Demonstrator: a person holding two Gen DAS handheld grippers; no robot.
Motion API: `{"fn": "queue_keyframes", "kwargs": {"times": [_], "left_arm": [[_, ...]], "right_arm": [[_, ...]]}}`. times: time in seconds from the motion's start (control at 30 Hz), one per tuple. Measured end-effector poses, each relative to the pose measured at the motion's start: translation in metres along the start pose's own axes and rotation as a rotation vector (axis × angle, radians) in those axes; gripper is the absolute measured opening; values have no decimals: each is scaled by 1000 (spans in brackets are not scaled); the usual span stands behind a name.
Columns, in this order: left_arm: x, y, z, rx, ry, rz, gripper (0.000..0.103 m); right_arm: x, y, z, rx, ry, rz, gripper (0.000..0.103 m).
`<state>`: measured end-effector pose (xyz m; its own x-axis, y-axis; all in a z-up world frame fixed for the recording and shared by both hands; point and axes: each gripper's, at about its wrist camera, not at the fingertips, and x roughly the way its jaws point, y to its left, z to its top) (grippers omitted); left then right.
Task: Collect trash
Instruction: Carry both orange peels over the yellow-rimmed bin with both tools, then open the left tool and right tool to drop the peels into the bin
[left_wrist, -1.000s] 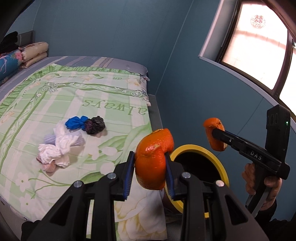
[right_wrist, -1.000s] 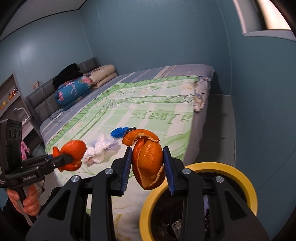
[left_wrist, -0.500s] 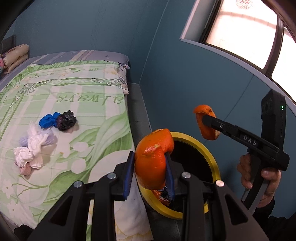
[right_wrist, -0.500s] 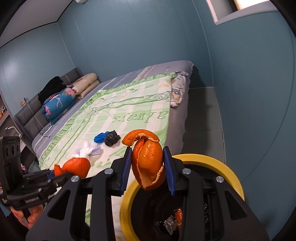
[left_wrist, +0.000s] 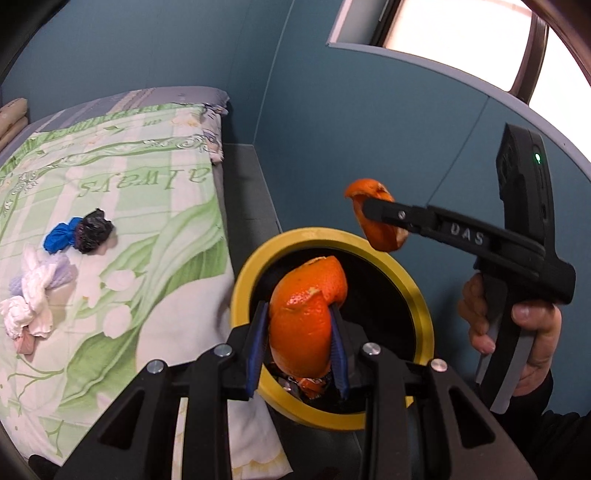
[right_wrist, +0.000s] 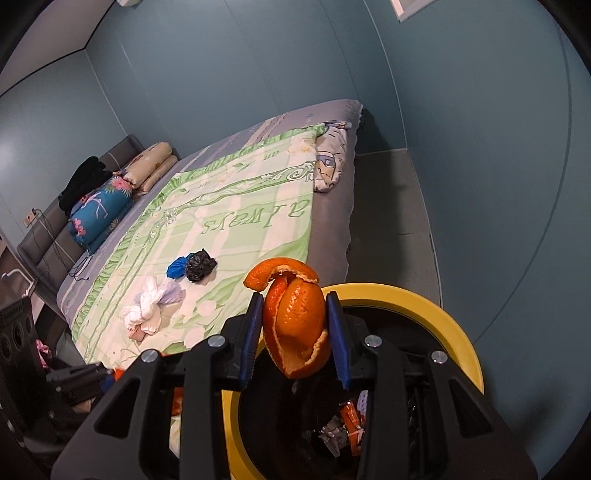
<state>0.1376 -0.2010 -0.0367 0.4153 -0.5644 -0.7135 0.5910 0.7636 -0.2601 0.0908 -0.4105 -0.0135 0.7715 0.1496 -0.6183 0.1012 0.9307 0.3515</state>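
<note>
While both pieces hang over the round black bin with a yellow rim (left_wrist: 424, 306), we hold a curled orange peel (left_wrist: 306, 325) clenched in the left gripper (left_wrist: 299, 343) jaws, directly above the opening. Our right gripper (right_wrist: 295, 332) grips a second orange peel (right_wrist: 295, 325) (split, pale pith showing) nearer the rim, its long axis upright. Wrappers, as far as we can tell, lie inside. Crumpled blue, black and white wads (left_wrist: 77, 232) remain on the bed (left_wrist: 147, 206).
</note>
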Motion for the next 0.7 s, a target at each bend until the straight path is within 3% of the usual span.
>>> {"fn": "queue_keyframes", "kwargs": {"times": [0.57,0.7], "left_arm": [[33,-20,-19,51,94,-47,29],[34,-20,-22,46,100,-45,29]], "right_arm": [[23,-16,-10,54,67,3,35],[22,-21,-9,66,61,-12,41]]}}
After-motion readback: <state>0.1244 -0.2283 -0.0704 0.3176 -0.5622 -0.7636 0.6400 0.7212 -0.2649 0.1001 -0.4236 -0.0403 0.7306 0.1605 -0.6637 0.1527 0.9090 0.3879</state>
